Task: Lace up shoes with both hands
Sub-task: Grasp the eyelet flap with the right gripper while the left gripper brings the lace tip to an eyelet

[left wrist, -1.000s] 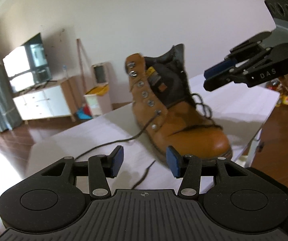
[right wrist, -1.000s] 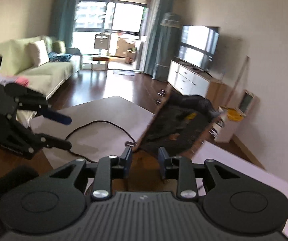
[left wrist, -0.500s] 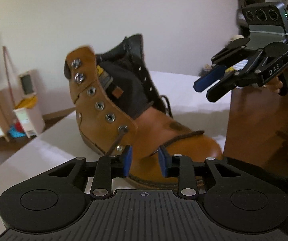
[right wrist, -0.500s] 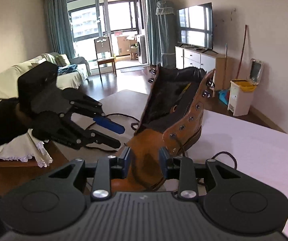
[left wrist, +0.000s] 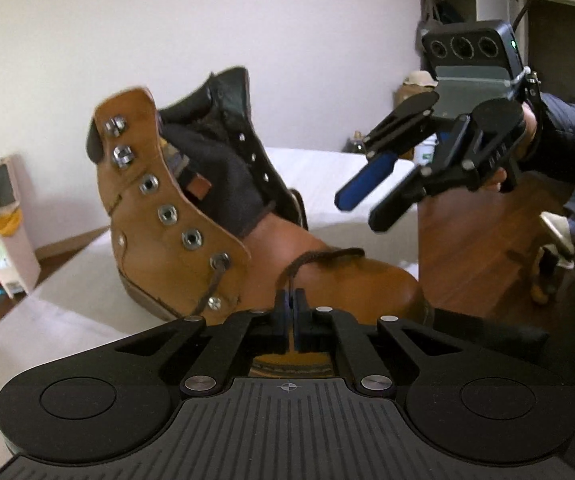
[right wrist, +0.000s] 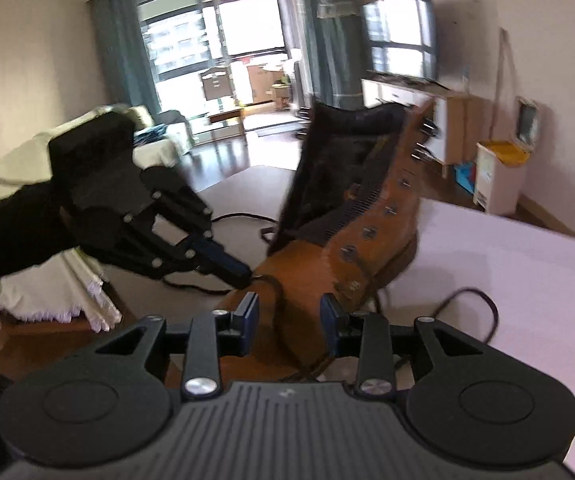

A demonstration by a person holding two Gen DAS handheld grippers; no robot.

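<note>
A: Largest item first?
B: Table (left wrist: 327, 168), white top, carrying the boot; its far end runs on toward the room's wall.

A: Next entry.
B: Boot (left wrist: 191, 216), tan leather, high ankle, dark padded collar and tongue. It stands on the table with the toe toward the left wrist camera. One flap shows a row of metal eyelets with two hooks above them. In the right wrist view the same boot (right wrist: 351, 216) is seen from the toe end, blurred, with its throat gaping.

A: The tools?
B: Right tool (left wrist: 361, 210), black with blue pads, held in a hand, in the air to the right of the boot above the toe; its fingers are spread with nothing between them. From its own camera the right tool (right wrist: 289, 316) shows a wide gap with the boot's toe behind it.
Left tool (left wrist: 290, 300), low at the toe; its fingers are pressed together, pinching the lace. In the right wrist view the left tool (right wrist: 239, 268) has its tips at the side of the toe.

A: Smallest?
B: Lace (left wrist: 319, 258), dark brown cord, arching over the vamp and dropping into the left tool's pinch. Another strand hangs from a lower eyelet. A loose loop of lace (right wrist: 471, 300) lies on the table beside the boot.
</note>
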